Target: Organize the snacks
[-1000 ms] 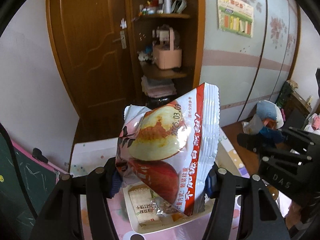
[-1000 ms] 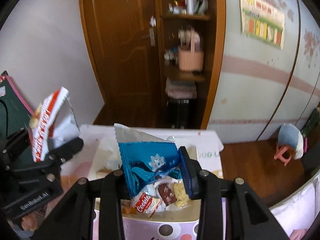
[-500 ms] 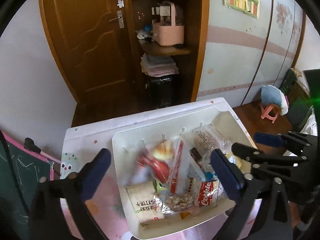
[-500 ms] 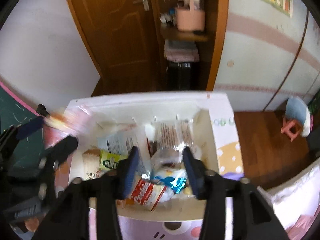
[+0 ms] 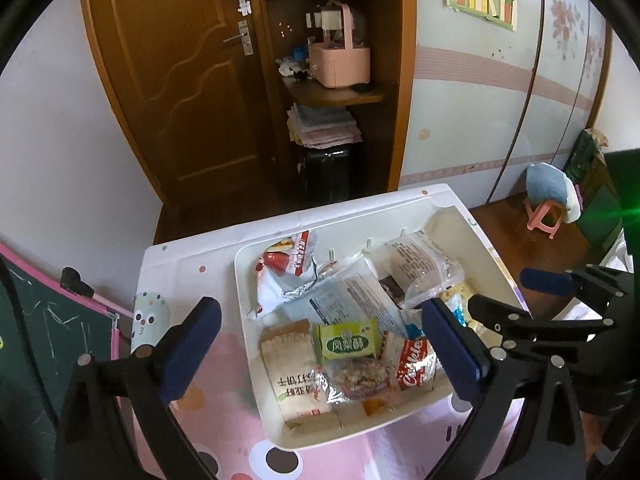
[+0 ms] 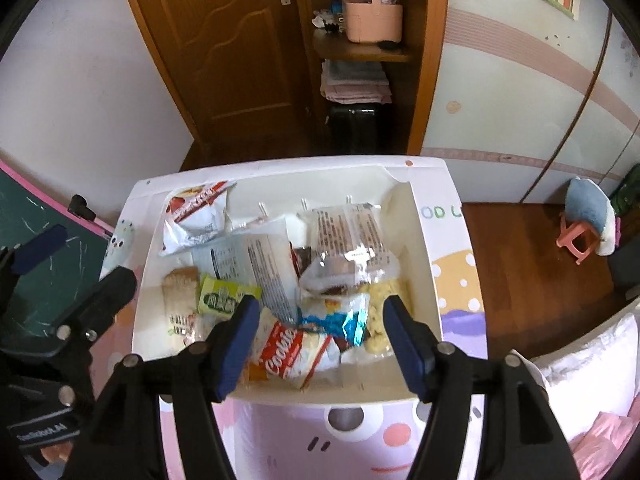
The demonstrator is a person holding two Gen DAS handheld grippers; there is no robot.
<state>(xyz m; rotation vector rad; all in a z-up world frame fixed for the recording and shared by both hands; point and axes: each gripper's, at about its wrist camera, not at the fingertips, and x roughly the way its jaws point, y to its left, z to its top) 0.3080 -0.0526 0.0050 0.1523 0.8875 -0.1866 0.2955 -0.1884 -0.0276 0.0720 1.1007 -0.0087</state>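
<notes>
The left gripper (image 5: 320,356) is wide open and empty. The right gripper (image 6: 320,340), its jaws just opening, holds nothing. All snacks (image 6: 276,264) lie in the white tray (image 6: 424,264). Lift both hands straight up, so no bag gets snagged.

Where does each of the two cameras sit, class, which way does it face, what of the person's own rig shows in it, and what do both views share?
Left wrist: sits on the left gripper, looks steeply down at the white tray; its open fingers frame the view, the right gripper at right.
Right wrist: sits on the right gripper, looks down over the tray's near edge; left gripper at left.
Shared: tray, red-and-white bag, Cookie pack, wooden door.
</notes>
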